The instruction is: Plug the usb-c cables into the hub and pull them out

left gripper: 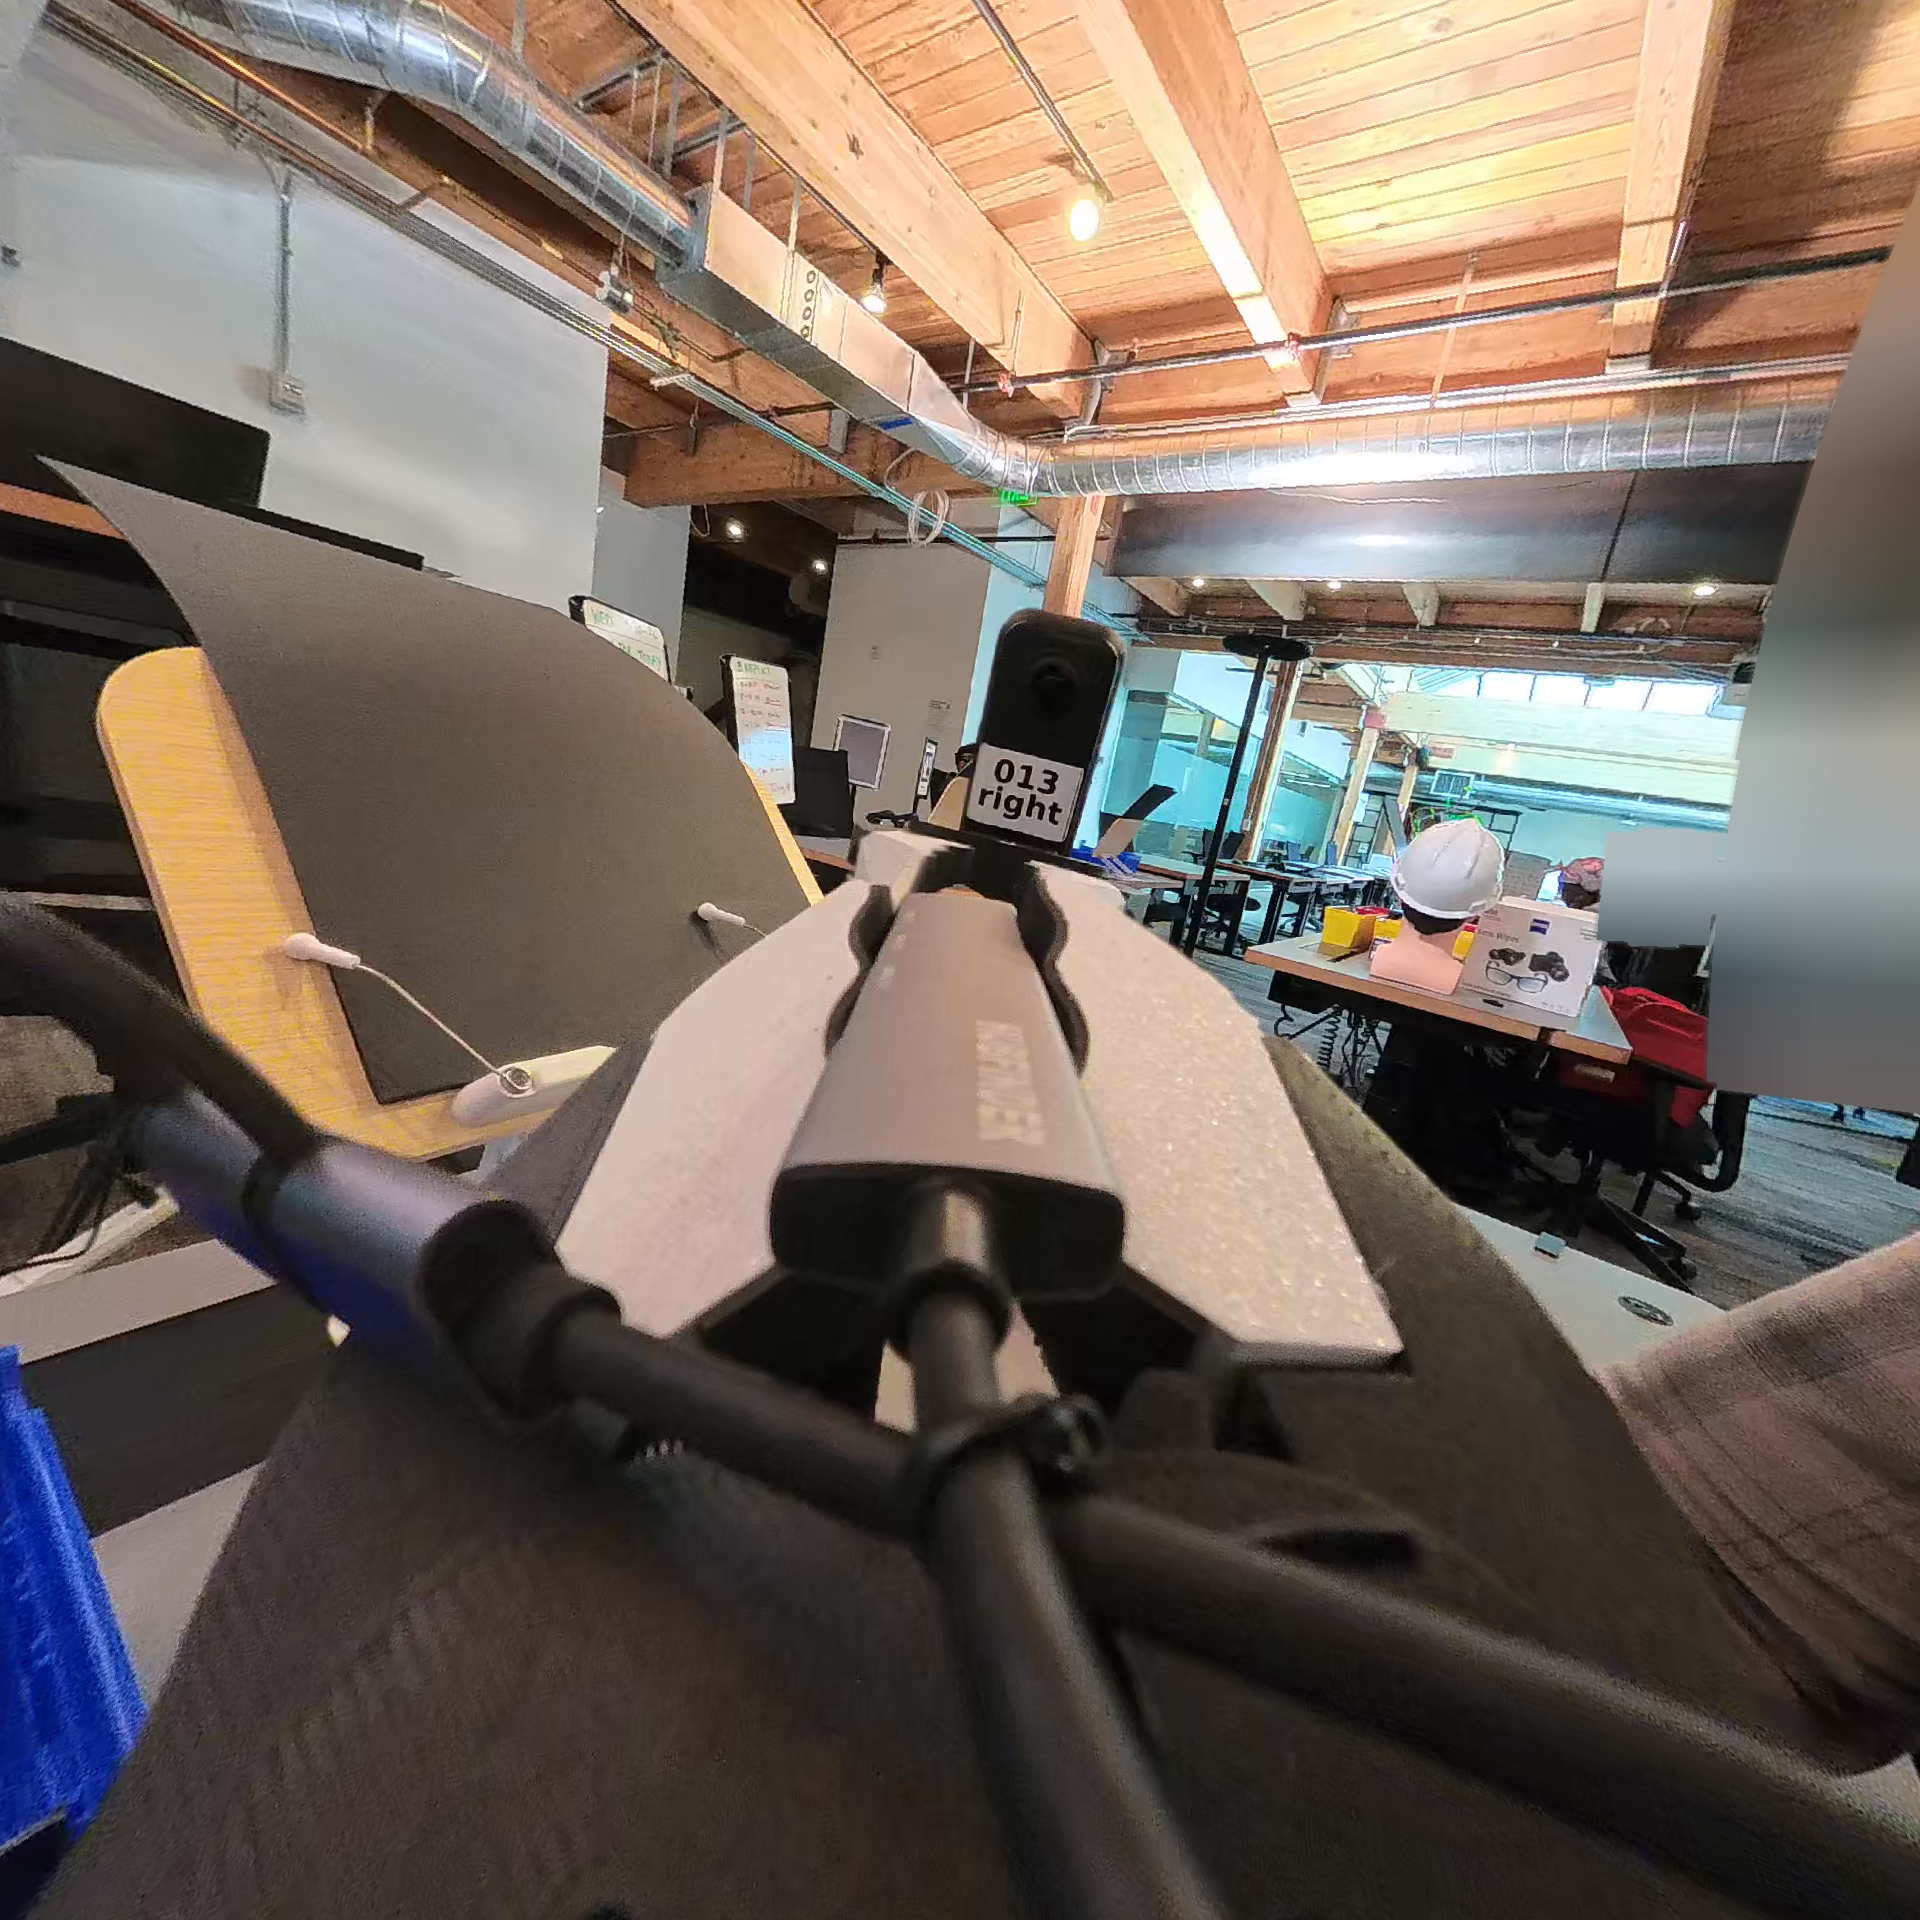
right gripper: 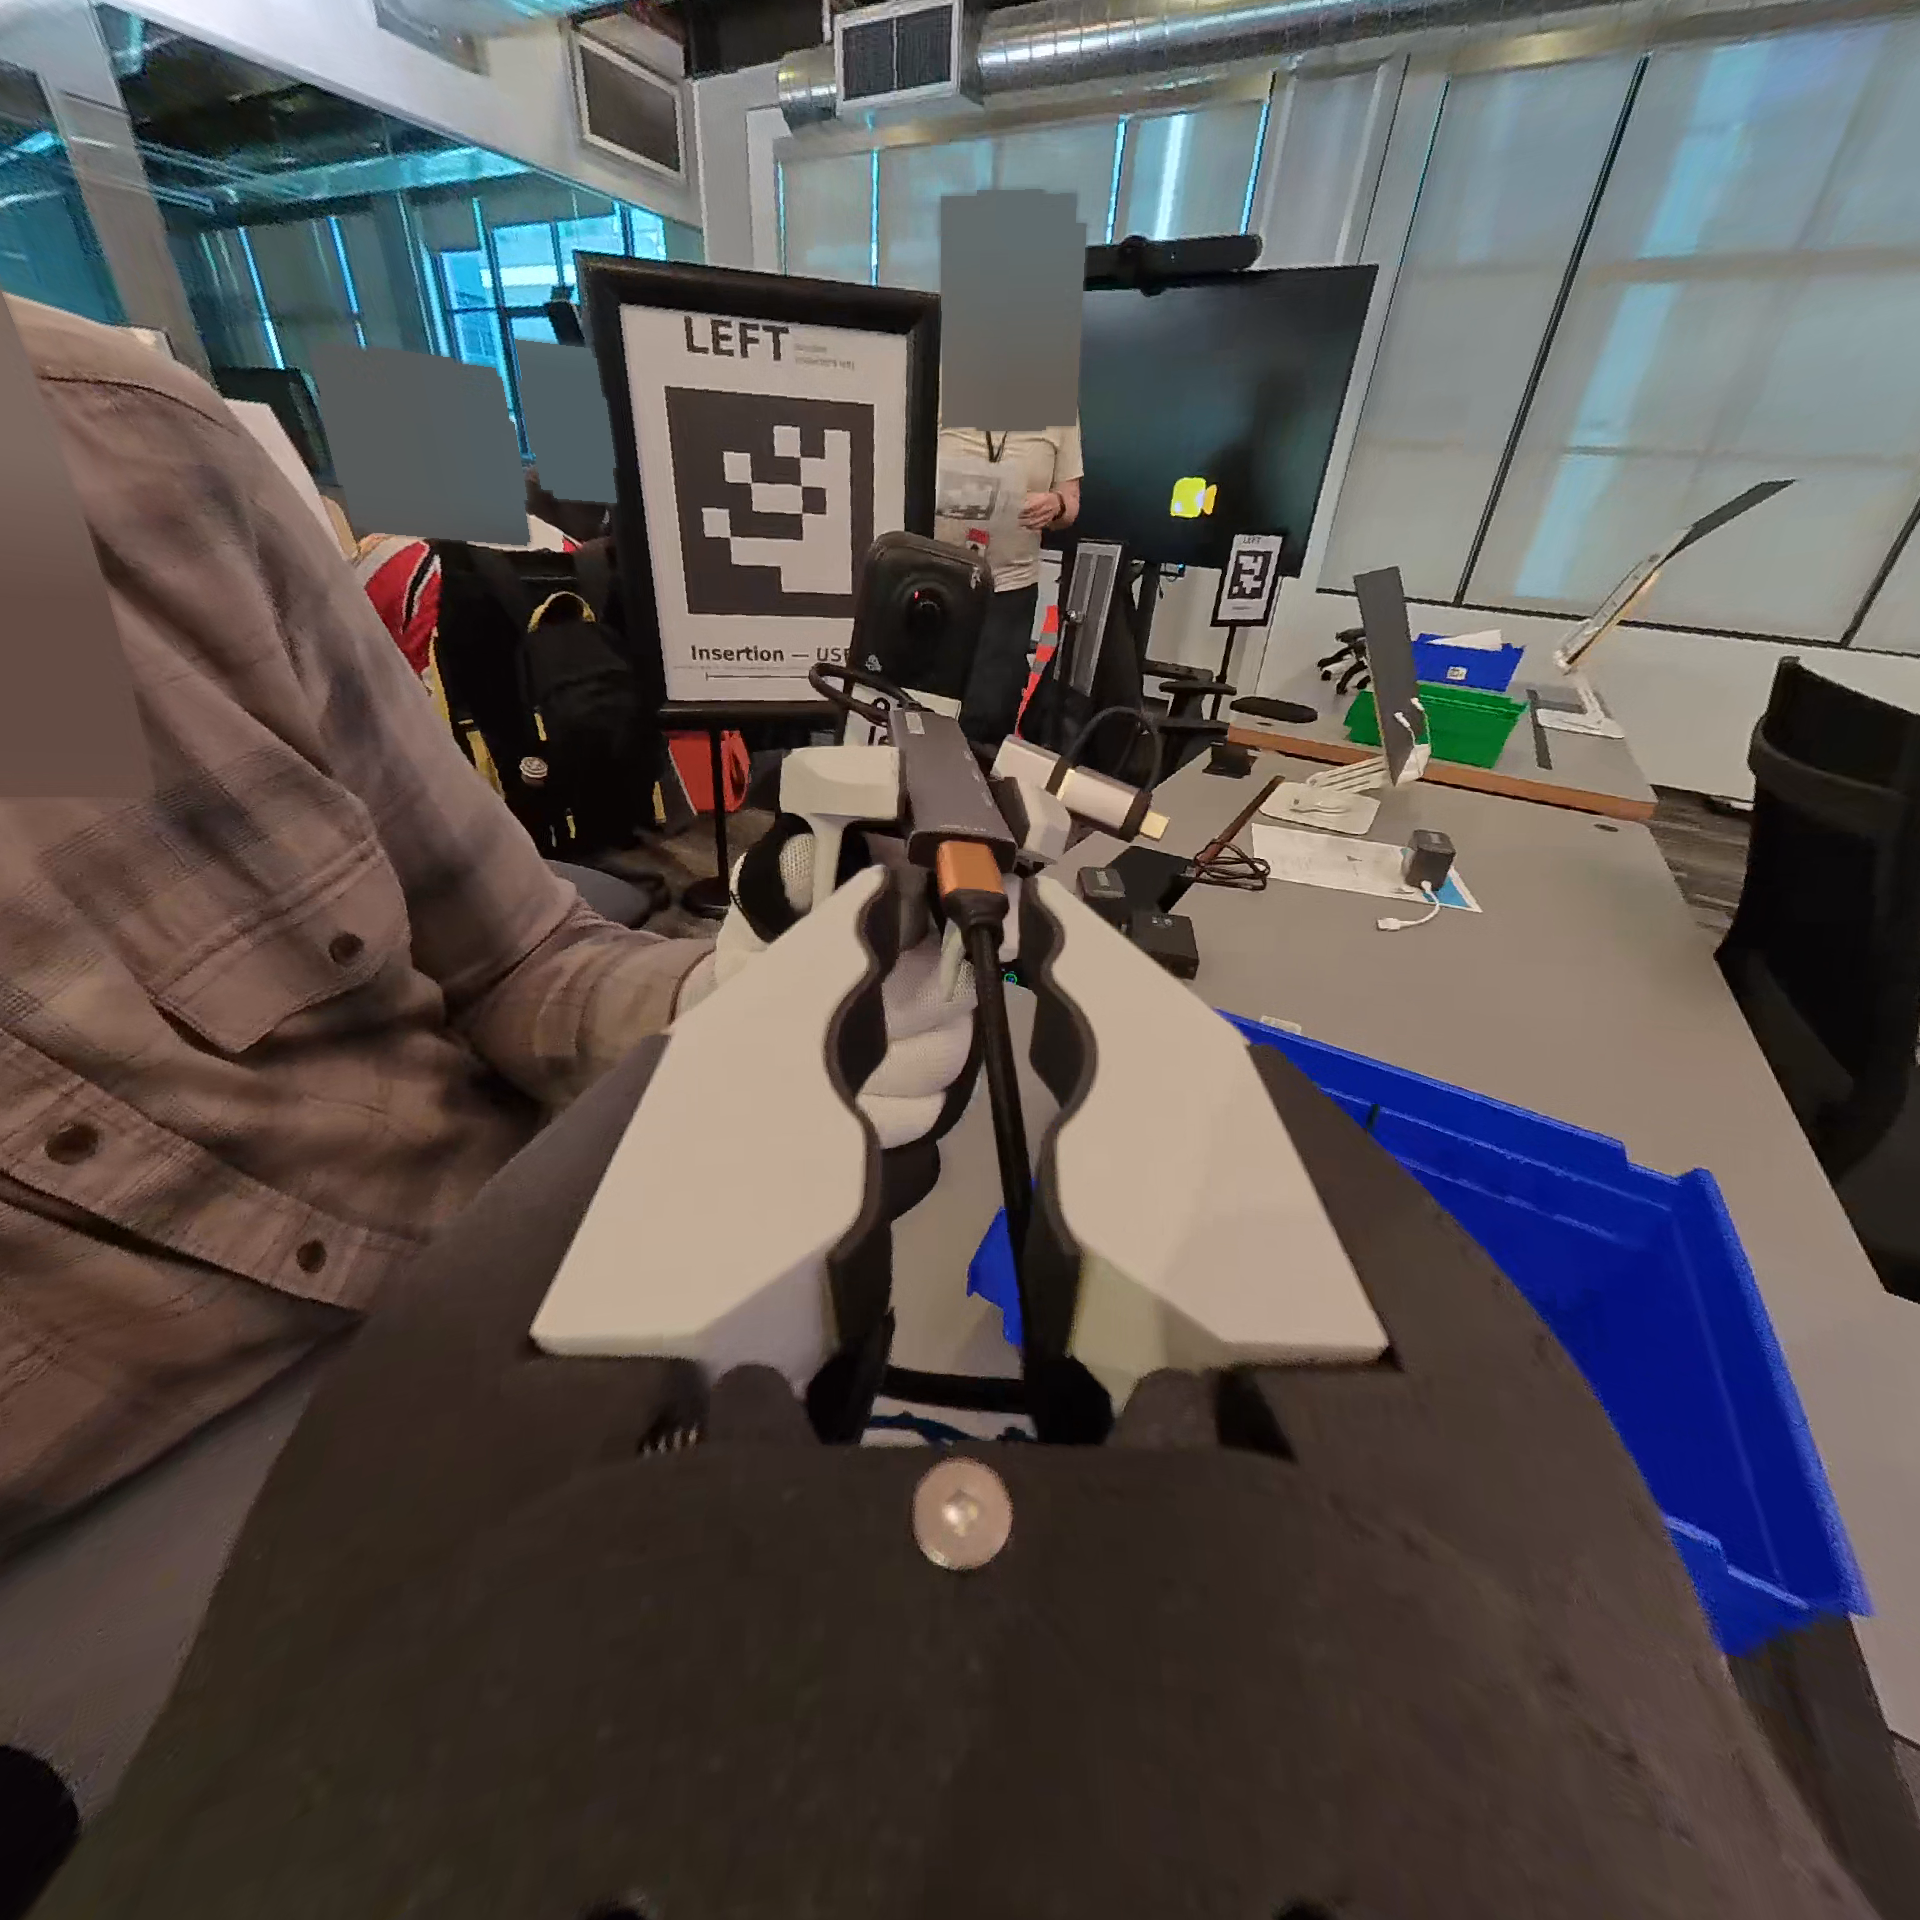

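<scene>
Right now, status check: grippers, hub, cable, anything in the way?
Left gripper shut on the hub. Right gripper around the orange-tipped cable, plug at the hub's end port; grip and seating unclear. Nothing between them.

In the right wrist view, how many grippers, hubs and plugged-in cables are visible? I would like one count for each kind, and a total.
Grippers: 2, the right gripper and the left gripper
Hub: 1, the grey hub, held by the left gripper
Cable: 1, the black cable, its copper plug in the hub
Total: 4
</scene>
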